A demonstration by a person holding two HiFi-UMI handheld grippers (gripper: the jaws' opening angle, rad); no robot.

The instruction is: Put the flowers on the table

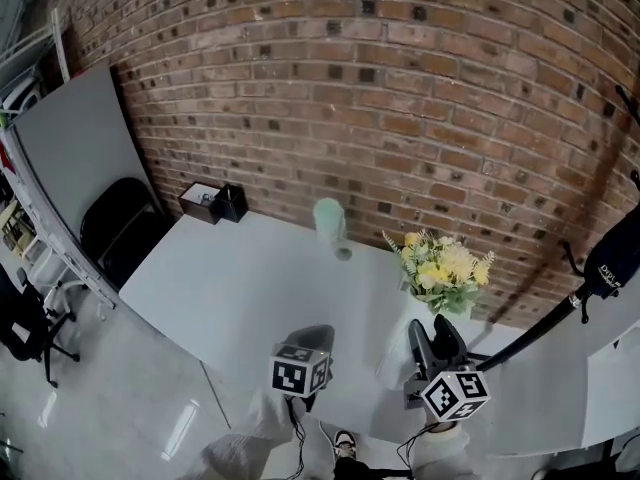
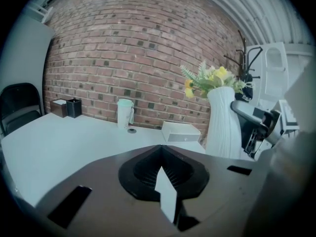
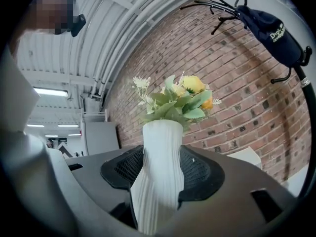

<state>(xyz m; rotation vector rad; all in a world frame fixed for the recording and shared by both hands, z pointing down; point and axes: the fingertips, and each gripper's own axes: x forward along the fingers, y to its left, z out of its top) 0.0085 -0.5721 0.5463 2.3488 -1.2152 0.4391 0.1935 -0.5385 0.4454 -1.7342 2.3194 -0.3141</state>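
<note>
Yellow and white flowers [image 1: 445, 266] with green leaves stand in a white ribbed vase [image 3: 159, 174]. My right gripper [image 1: 430, 346] is shut on the vase's narrow body, over the near right part of the white table [image 1: 230, 288]. In the left gripper view the vase [image 2: 223, 123] stands upright with the flowers [image 2: 210, 82] on top and the right gripper [image 2: 256, 127] at its side. Its foot is hidden, so whether it touches the table I cannot tell. My left gripper [image 1: 308, 346] hovers to the vase's left, shut, holding nothing.
A pale green cup [image 1: 329, 222] with its lid [image 1: 344, 254] beside it stands at the table's far edge by the brick wall. Two small boxes [image 1: 214, 203] sit at the far left corner, a white box [image 2: 180, 131] near the vase. A black chair [image 1: 120, 230] is left, a coat stand [image 1: 560, 313] right.
</note>
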